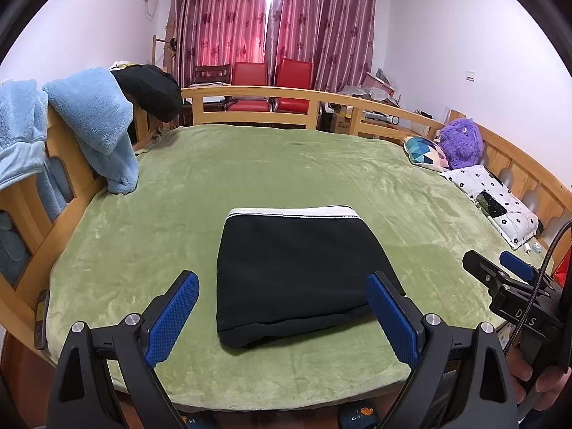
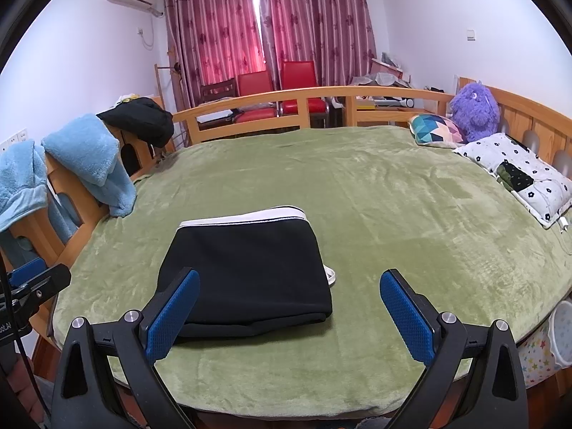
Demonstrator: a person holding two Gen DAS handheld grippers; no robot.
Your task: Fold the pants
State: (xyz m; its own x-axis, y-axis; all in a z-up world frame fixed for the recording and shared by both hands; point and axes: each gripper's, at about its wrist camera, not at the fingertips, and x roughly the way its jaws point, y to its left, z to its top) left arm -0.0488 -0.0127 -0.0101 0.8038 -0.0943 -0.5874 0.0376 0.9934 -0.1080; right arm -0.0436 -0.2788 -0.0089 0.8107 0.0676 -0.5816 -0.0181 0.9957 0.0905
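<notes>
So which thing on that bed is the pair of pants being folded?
Look at the big bed with the green blanket. Near its front edge, apart from the pillows at the far right, lie the pants, folded into a flat black rectangle. A white waistband along the far edge marks them out from the black clothing heaped on the bed rail.

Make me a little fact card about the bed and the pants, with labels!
pants: black pants with a white waistband, folded into a neat rectangle
where: lying flat on the green blanket, near its front edge
left gripper: open, holding nothing
right gripper: open, holding nothing
right side of bed: purple plush toy and patterned pillows
left rail: blue fluffy clothes draped over it
</notes>
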